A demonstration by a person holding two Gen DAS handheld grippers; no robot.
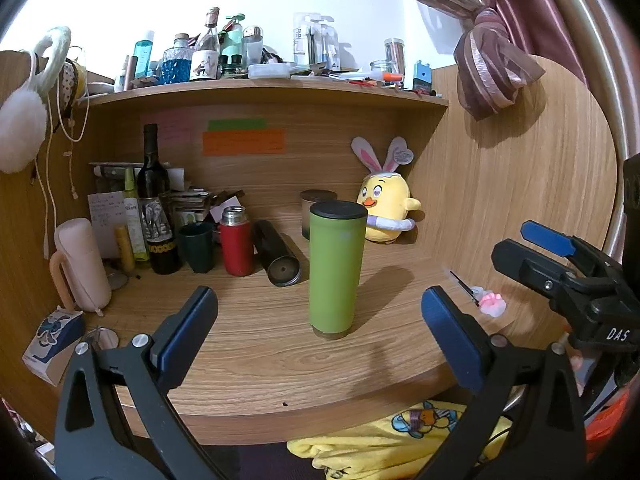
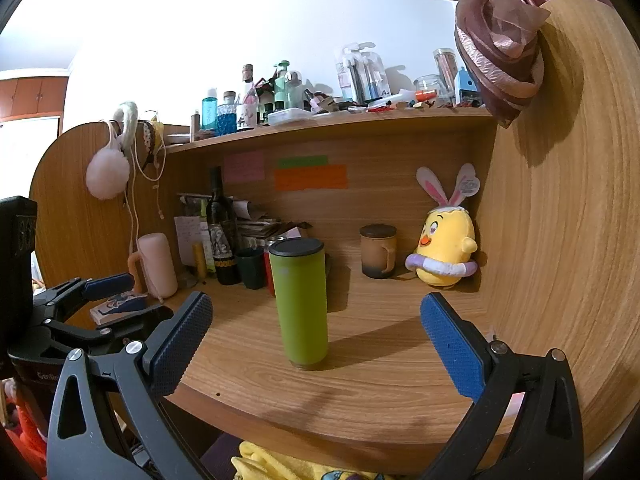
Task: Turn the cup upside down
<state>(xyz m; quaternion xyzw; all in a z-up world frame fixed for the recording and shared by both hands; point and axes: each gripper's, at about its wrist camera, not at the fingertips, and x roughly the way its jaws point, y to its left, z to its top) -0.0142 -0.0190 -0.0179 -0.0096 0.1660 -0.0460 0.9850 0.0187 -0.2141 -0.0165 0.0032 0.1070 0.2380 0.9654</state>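
Nearest to me are the two tools, both held back at the desk's front edge. The left gripper has its blue pads spread wide with nothing between them, and the right gripper is spread just as wide and just as empty. Neither touches anything.

Straight ahead of both, framed in the gap between each pair of fingers, stands the green cup — a tall, narrow tumbler, upright on the wooden desk, and it looks to be wearing a dark lid on top. It stands apart from everything else, so there is room around it to turn it over.

By my reading the step in hand is the approach: no grasp is made, and the flip is not yet begun. The next move, I judge, calls for one gripper to travel forward until the cup's body sits between its pads, then close on it around mid-height. A tall thin cup may tip if nudged off-centre, so the closing ought to be square.

Beyond the cup and to the left of the fingers lies a black flask on its side, next to a red bottle. Beyond and to the right sits a yellow chick toy against the back panel.
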